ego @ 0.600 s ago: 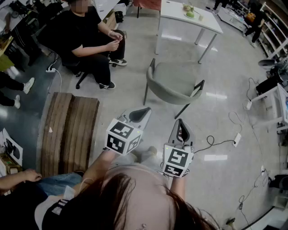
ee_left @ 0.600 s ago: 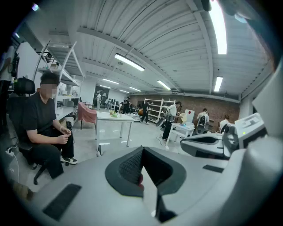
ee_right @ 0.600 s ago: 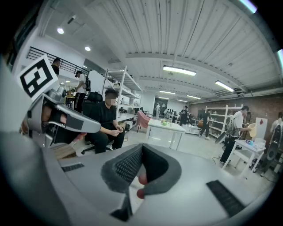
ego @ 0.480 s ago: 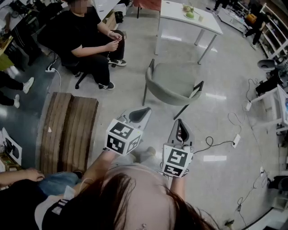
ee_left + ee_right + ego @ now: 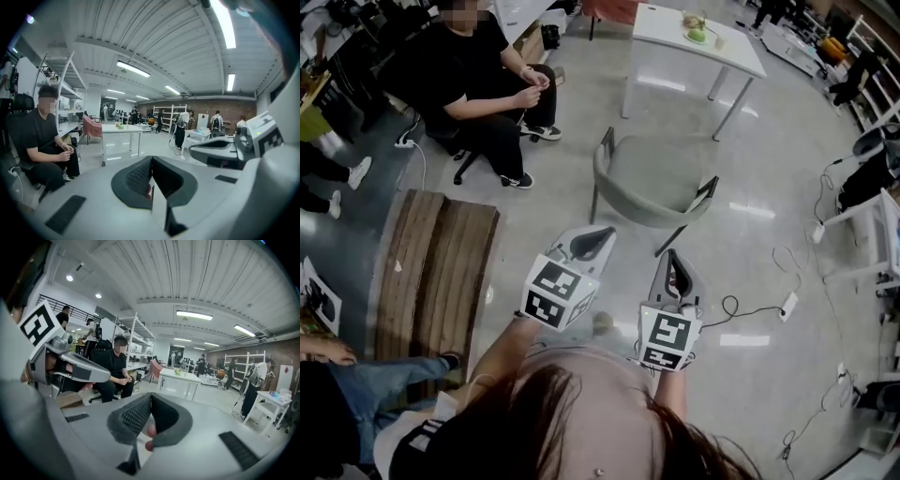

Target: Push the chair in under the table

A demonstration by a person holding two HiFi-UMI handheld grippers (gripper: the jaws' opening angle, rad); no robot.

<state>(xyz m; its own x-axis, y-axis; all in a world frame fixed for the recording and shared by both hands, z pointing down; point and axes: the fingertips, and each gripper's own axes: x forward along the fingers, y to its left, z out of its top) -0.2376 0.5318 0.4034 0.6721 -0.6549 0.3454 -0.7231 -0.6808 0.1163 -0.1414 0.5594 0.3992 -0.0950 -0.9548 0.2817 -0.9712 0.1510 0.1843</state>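
WORKSHOP FLOOR: A person holding a left gripper [image 5: 592, 240] and a right gripper [image 5: 675, 272] stands just near of a grey chair [image 5: 652, 183], neither tool touching it. Both grippers point ahead & slightly down. Their jaws are pressed together w/ nothing btwn them, as each gripper view shows. The chair sits on open floor, curved backrest toward the person, seat open toward the white table [image 5: 667, 22]. The table is well apart at the far side, a little to the right. A green item [image 5: 696, 32] rests on the tabletop. A seated person [image 5: 473, 75] is at far left, wooden slats [image 5: 436, 267] at near left, and a cable [image 5: 750, 302] lies on the floor at near right.

Step in hand, by the look of it: the approach, w/ the push not yet begun. To do it well, prob. best to keep the jaws closed & use the tips as blunt pushers. Set one on each side of the backrest's top rim, left & right of centre, so the chair doesn't swivel. Push steadily toward the far right, steering so the seat lines up btwn the table legs before it goes under. Risks: uneven pressure turning the chair, a chair leg snagging, tips slipping off the rounded rim, a knock jolting what's on the tabletop.
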